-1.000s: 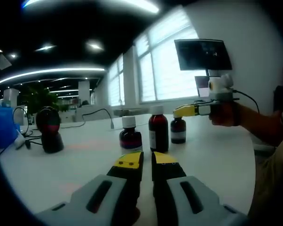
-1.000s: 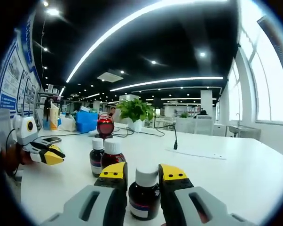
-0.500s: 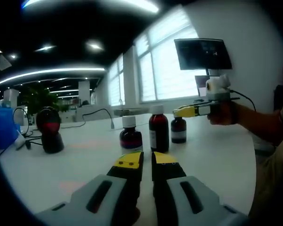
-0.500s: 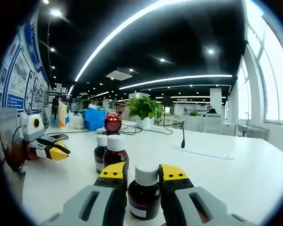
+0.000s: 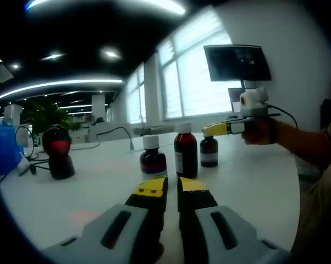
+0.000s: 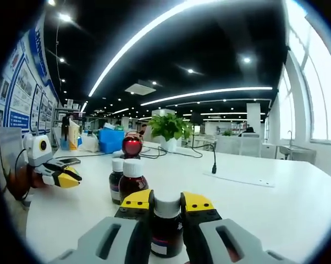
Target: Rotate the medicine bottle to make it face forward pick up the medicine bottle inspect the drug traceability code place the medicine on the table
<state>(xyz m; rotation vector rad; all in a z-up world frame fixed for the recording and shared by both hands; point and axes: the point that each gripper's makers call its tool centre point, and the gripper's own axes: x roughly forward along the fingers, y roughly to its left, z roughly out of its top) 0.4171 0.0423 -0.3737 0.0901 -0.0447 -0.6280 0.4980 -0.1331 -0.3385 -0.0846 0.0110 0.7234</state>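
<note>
Three bottles on the counter (image 6: 297, 198): right tongs (image 6: 166, 201) clamp the near bottle (image 6: 166, 231) (two stand behind), left tongs (image 5: 172, 187) pressed together, empty.

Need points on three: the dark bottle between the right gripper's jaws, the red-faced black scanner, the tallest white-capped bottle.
Dark brown medicine bottle with white cap (image 6: 166, 234): right gripper view, on its glass body.
Black barcode scanner with red window (image 5: 58, 147): left gripper view, on its head.
Tallest dark red bottle with white cap (image 5: 185, 151): left gripper view, on its body.
</note>
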